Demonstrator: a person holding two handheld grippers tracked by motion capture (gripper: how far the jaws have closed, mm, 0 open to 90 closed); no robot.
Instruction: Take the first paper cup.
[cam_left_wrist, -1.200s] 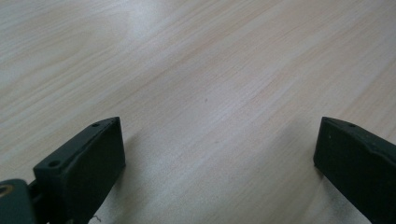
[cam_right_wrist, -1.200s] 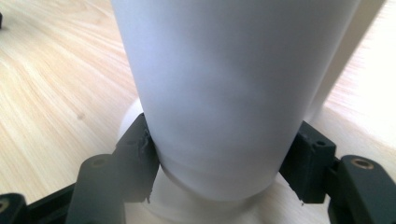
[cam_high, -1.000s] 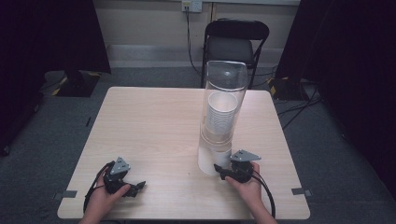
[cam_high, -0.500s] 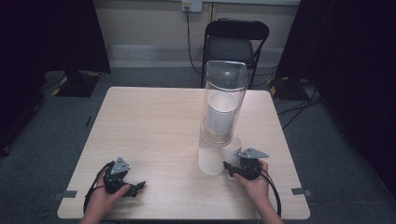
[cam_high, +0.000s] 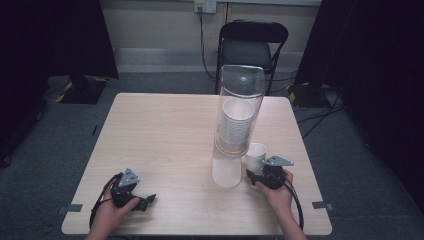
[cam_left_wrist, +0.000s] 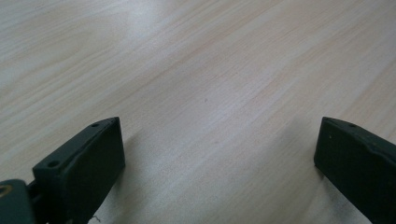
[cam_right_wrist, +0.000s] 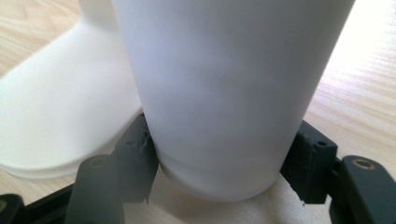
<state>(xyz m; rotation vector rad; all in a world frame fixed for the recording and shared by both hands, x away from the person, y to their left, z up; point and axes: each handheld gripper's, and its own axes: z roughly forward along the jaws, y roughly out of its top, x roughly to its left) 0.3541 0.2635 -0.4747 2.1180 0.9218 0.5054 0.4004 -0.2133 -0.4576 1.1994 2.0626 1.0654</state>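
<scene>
Jaws of your right gripper (cam_right_wrist: 219, 172) pinch the white paper cup (cam_right_wrist: 224, 93) near its base, just beside the cup dispenser (cam_high: 235, 125) on the table (cam_high: 160, 135). It looks light and thin-walled, so it likely crushes easily; squeeze gently, down low where the bottom stiffens it. Your left gripper (cam_left_wrist: 219, 154) rests wide open, holding nothing.

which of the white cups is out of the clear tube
The single cup held near its base by the right gripper, standing just right of the dispenser's white base. The other cups are stacked inside the clear tube.
</scene>
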